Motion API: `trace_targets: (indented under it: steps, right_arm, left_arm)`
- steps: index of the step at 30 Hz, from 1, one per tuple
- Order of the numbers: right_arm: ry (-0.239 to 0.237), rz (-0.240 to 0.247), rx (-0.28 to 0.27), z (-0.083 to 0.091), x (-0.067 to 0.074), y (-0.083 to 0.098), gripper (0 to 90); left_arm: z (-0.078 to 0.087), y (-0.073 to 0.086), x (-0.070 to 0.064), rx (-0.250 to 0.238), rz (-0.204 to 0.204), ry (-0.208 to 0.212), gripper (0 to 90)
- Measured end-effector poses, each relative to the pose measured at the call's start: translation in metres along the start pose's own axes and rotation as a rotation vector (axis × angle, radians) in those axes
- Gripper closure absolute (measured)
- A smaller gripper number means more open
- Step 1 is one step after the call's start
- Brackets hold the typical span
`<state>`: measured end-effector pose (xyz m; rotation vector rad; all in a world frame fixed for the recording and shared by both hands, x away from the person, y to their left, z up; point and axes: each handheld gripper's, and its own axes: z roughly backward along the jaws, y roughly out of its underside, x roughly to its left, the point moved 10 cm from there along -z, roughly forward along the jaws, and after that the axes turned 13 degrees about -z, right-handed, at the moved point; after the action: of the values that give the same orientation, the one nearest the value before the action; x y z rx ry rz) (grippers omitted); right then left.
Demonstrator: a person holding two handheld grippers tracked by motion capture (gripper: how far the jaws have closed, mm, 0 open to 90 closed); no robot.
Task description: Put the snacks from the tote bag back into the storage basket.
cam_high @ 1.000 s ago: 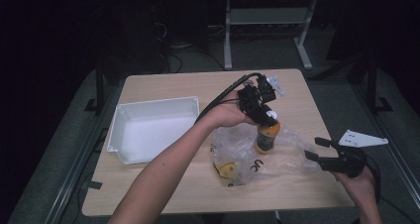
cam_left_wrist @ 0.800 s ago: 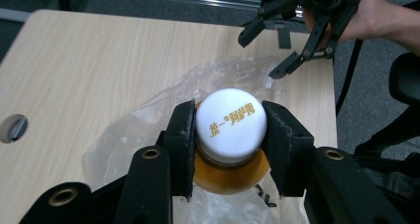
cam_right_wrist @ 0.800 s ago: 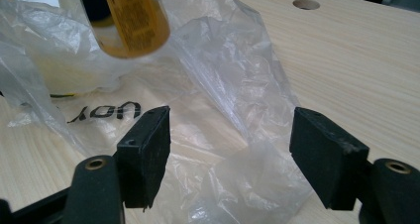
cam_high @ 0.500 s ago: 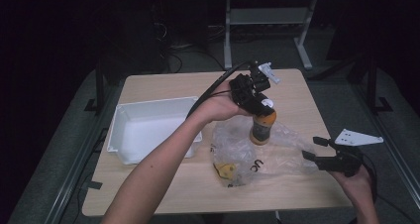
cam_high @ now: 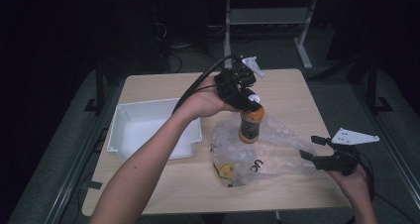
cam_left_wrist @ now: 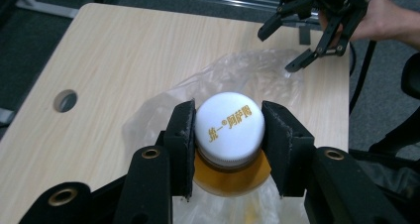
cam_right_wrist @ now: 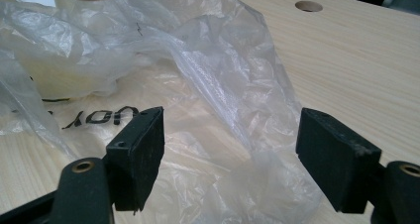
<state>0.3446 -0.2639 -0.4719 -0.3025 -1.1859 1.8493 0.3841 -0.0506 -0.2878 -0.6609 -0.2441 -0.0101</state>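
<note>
the left gripper (cam_high: 246, 103) is clamped on the white cap (cam_left_wrist: 228, 126) of an orange drink bottle (cam_high: 250, 126), which hangs upright, long axis vertical, over the clear plastic bag (cam_high: 267, 149) with its base just above the crumpled film. the white bin (cam_high: 148, 130) sits to the left of the bag as the high view shows it, on the left hand's side and well apart from the right one, so carrying the bottle that way looks like the likely next move. the right gripper (cam_high: 317, 149) rests at the bag's right end; its jaws have just been opening and now stand wide apart, with loose film (cam_right_wrist: 233, 149) lying between them but not pinched. a yellow snack (cam_high: 227, 170) lies inside the bag near its front edge.
</note>
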Motion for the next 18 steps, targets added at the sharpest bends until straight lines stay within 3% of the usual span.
trace_targets:
  steps: [5, 18]
  right_arm:
    - [0.001, -0.011, -0.020, 0.002, -0.001, -0.002, 26.1]
    - [-0.001, -0.012, -0.014, 0.002, 0.002, -0.001, 26.0]
  left_arm:
    - [0.010, 0.007, 0.003, 0.013, 0.004, -0.008, 59.0]
    - [0.032, 0.028, 0.013, 0.013, 0.034, -0.030, 59.1]
